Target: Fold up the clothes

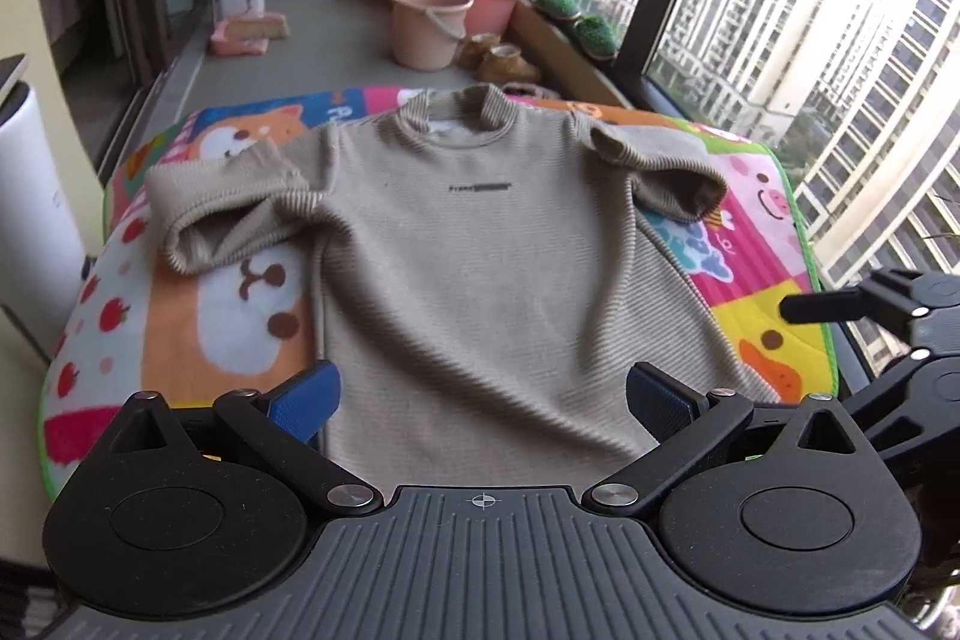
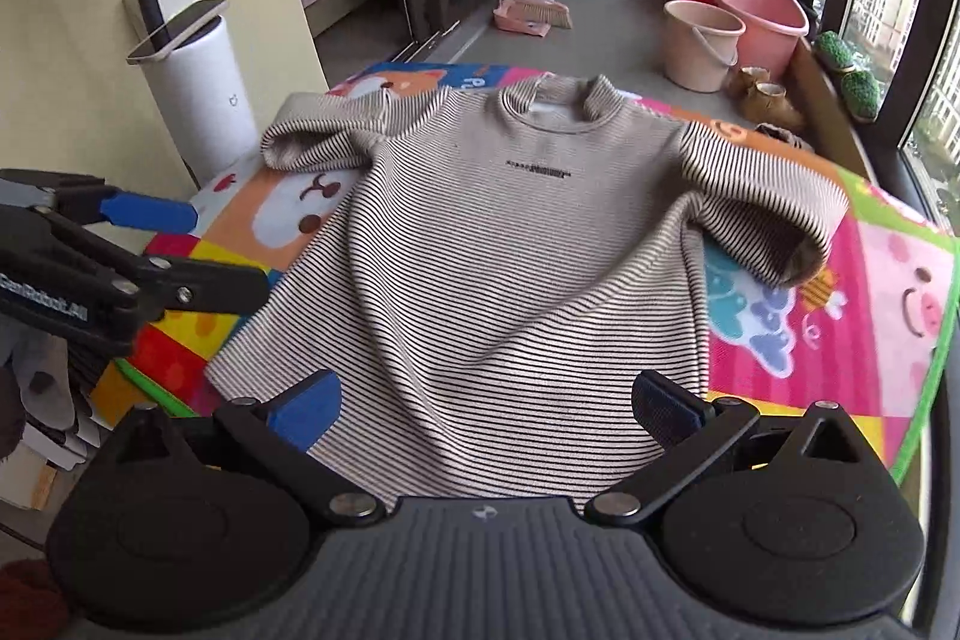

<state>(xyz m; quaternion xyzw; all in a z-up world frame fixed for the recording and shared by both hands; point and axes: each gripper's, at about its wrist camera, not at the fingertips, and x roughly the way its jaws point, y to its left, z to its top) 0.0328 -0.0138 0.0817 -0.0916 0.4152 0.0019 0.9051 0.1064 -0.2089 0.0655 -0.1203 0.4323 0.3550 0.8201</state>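
Evidently still at the start: ribbed shirt (image 1: 474,280) spread flat, unfolded, on cartoon mat (image 1: 180,316), collar at 12 o'clock. Left gripper (image 1: 480,400) and right gripper (image 2: 486,406) both wide apart, empty, over the hem. Next, probably: pinching a sleeve (image 1: 216,214) at 10 o'clock, drawing inward.

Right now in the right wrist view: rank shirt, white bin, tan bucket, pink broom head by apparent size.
1. shirt, nearest, so unsure beyond apparent size
2. white bin
3. tan bucket
4. pink broom head
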